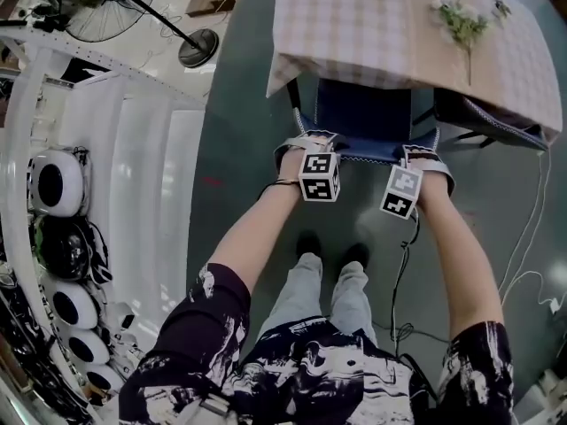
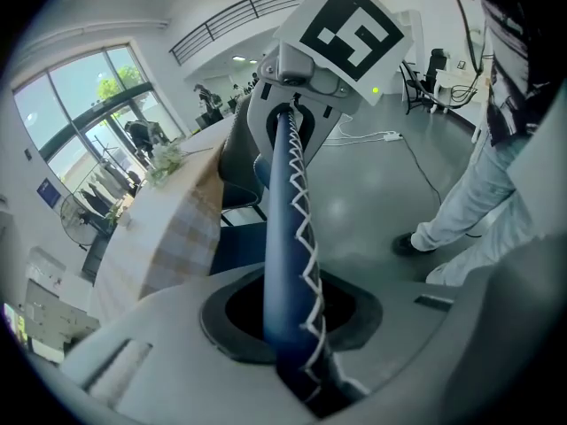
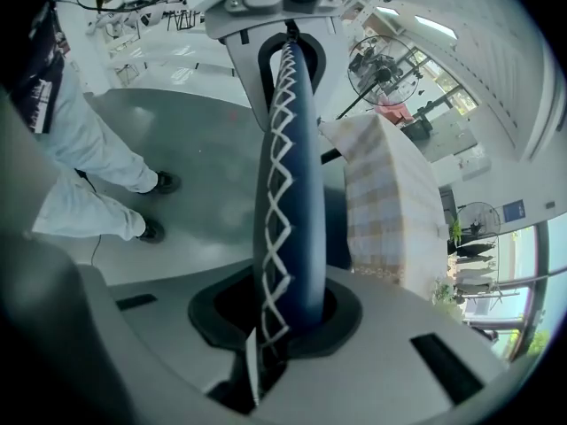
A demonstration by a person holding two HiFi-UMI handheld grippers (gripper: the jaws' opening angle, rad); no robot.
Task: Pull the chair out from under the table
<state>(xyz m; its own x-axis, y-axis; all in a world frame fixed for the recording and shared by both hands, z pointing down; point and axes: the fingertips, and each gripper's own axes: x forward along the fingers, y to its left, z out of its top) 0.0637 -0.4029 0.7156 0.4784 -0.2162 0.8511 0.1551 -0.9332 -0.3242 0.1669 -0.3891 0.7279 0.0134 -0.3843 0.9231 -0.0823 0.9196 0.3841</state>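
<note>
A dark blue chair [image 1: 363,113] with white zigzag stitching stands half under the table [image 1: 354,25], which has a checked cloth; its seat shows beyond the cloth's edge. Both grippers hold the top edge of the backrest [image 1: 368,155]. My left gripper [image 1: 310,142] is shut on its left end, my right gripper [image 1: 418,155] on its right end. In the left gripper view the stitched backrest [image 2: 288,228] runs out from between my left gripper [image 2: 292,335]'s jaws towards the other gripper. The right gripper view shows the backrest [image 3: 288,193] clamped in my right gripper [image 3: 283,321].
A second dark chair [image 1: 483,118] stands under the table's right side. Flowers [image 1: 461,20] lie on the cloth. A floor fan [image 1: 111,3] with a round base [image 1: 198,49] is at the back left. White racks [image 1: 62,184] line the left. Cables [image 1: 532,237] trail on the floor at right.
</note>
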